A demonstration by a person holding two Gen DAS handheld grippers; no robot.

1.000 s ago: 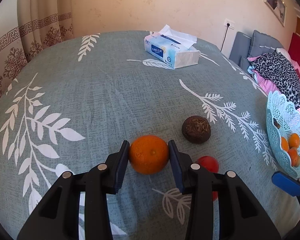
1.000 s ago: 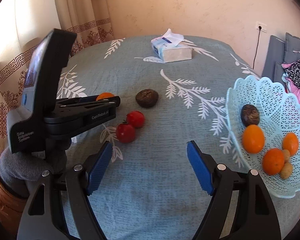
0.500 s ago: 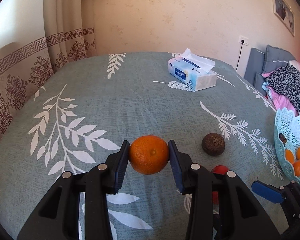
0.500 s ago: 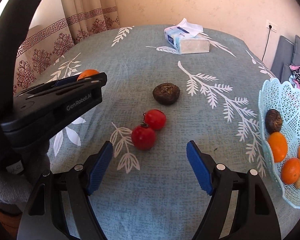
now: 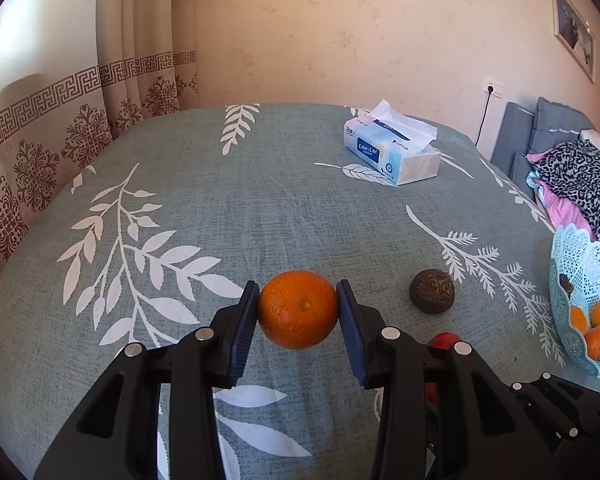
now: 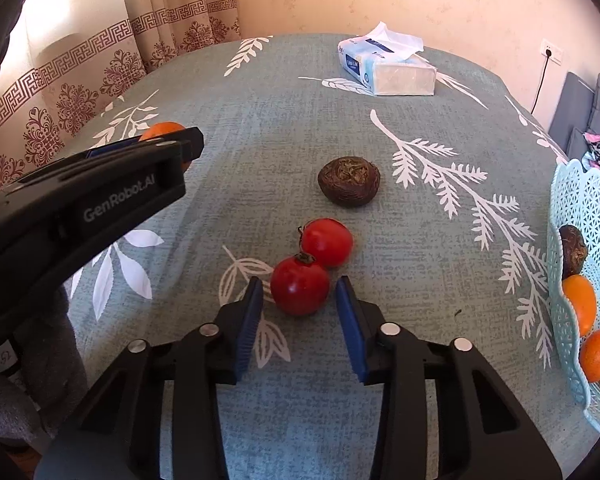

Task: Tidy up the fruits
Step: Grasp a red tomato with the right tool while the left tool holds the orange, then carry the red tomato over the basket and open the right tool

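My left gripper (image 5: 297, 294) is shut on an orange (image 5: 298, 309), held just above the grey-green leaf-print cloth. In the right wrist view the left gripper (image 6: 172, 148) shows at the left with the orange (image 6: 162, 128) peeking over it. The right gripper (image 6: 299, 286) straddles the nearer of two red tomatoes (image 6: 300, 290). Its jaws are closing, and a thin gap remains on each side of the tomato. The second tomato (image 6: 327, 241) touches the first from behind. A dark brown wrinkled fruit (image 6: 349, 181) lies farther back.
A pale blue lattice basket (image 6: 580, 208) at the right edge holds oranges and a brown fruit. A tissue box (image 6: 388, 70) sits at the far side of the table. Curtains hang behind on the left, and a sofa with clothes stands to the right.
The right gripper came forward and down over the near tomato, and its jaws narrowed from wide apart to almost touching it. The left gripper kept its hold on the orange and tilted upward slightly.
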